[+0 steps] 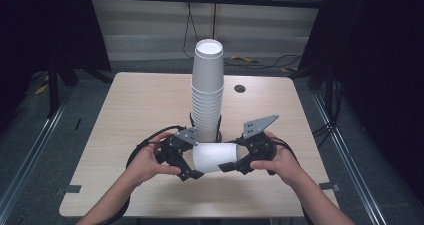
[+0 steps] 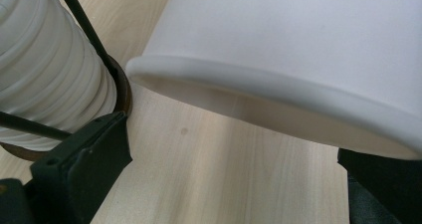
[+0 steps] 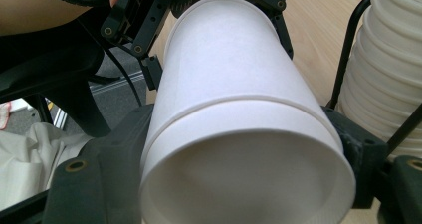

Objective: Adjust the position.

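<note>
Nested cups [image 1: 215,156] in right tool [image 1: 234,164]

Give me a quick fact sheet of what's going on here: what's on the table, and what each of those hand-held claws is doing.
Table: pale wooden tabletop
Centre: tall stack of white paper cups, upside down, in a black wire holder
Worked on: two nested cups lying sideways between the grippers
Right gripper: jaws clamped on the nested cups
Left gripper: jaws open at the cups' other end, not pressing
Hands: one on each gripper
</note>
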